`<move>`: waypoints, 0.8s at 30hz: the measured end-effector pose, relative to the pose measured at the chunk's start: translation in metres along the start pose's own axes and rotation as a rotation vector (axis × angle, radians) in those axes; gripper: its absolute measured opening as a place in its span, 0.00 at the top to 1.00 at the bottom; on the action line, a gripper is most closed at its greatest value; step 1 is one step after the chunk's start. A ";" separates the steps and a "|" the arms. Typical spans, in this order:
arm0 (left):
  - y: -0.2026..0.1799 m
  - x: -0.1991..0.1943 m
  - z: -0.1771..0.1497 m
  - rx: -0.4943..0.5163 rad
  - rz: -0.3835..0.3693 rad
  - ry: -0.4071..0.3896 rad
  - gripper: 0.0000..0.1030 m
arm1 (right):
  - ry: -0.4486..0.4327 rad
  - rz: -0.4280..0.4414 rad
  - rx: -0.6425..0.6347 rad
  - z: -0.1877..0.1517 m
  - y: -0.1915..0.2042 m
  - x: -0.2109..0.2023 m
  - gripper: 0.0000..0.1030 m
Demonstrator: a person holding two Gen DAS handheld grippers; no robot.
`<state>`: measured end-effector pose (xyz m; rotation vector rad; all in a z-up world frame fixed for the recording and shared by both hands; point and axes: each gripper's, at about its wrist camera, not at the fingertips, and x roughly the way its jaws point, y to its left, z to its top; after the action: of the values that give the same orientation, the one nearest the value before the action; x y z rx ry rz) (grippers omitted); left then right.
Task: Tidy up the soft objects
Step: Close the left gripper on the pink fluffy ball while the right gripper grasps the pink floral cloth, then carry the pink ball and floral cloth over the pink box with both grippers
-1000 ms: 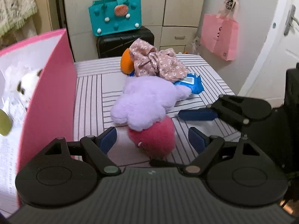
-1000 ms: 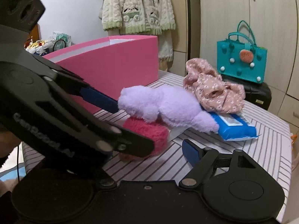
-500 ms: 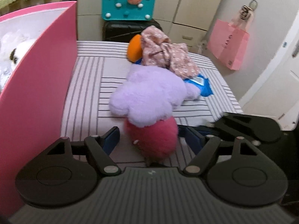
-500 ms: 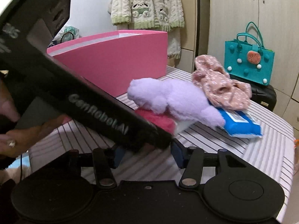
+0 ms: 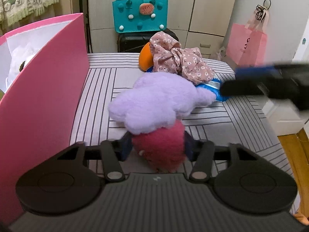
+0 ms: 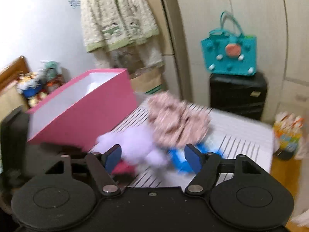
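Between the left gripper's (image 5: 157,147) fingers sits the pink plush (image 5: 161,147) — clamped, pile dented. Light and squashy by its look; a mid-body hold should serve. Right gripper (image 6: 152,157) gapes, empty.

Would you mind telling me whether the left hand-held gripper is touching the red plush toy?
Touching. In the left wrist view the left hand-held gripper has both blue pads pressed against the sides of the red plush toy, with no gap showing.
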<state>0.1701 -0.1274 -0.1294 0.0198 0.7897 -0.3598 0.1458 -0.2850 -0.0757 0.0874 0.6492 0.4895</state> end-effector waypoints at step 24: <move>0.018 -0.030 0.000 -0.027 -0.143 0.108 0.57 | -0.043 -0.044 0.048 0.000 -0.006 0.054 0.86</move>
<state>0.1564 -0.1015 -0.1102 -0.0431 0.9051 -0.4870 0.1857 -0.2656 -0.1071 0.1284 0.6196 0.4288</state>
